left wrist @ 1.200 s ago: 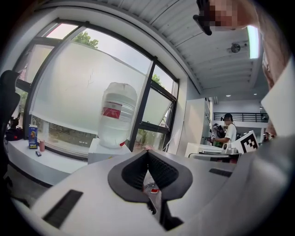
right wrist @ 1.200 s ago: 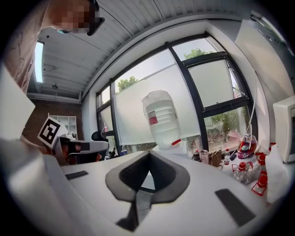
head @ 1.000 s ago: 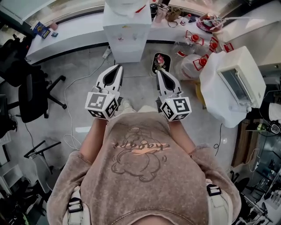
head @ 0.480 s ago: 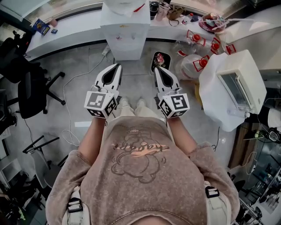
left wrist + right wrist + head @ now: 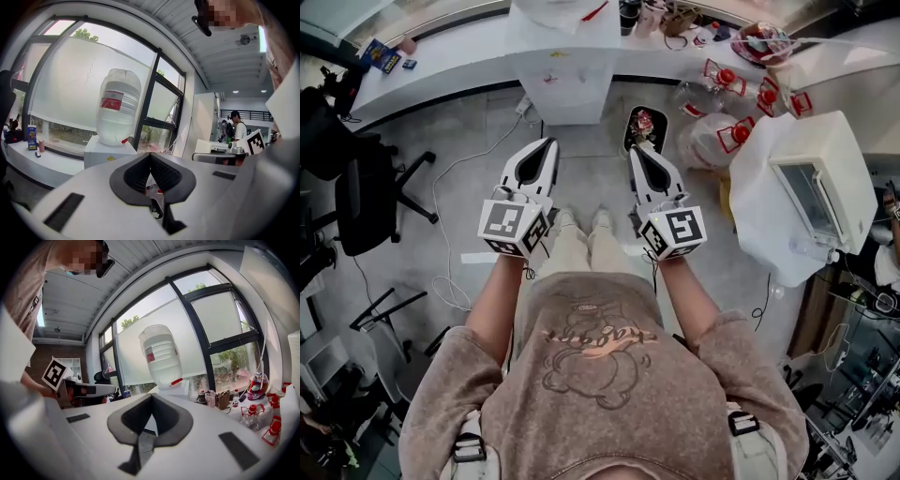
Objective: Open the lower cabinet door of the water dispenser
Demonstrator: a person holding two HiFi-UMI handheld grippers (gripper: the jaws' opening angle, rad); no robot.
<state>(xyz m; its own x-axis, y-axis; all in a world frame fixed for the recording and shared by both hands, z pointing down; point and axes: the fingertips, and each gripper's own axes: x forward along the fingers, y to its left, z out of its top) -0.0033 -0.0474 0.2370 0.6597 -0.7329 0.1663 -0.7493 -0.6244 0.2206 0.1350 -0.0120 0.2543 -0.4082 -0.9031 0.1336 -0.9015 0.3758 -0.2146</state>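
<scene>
While the person stands on the grey floor facing the water dispenser, both grippers are held out roughly level in front of the body, side by side with a gap between them, noses aimed at the machine. The left gripper has its jaws together, the dark ribbed pads meeting at the tip with nothing caught between them. The right gripper is the same, jaws pressed together and empty. The dispenser is a white box set against the curved white bench, with a big clear water bottle upended on top of it. It stands well ahead of both sets of jaws, clear of them, with bare floor in between; from above, the left jaws line up with its front and the right jaws point just past its right edge. Its lower cabinet door cannot be made out: from overhead the front face is squashed flat, and in both gripper views the grippers' own white bodies cover the bottom half of the machine. A black office chair sits off to the left, and a cluster of clear jugs with red caps lies on the floor to the right of the dispenser.
</scene>
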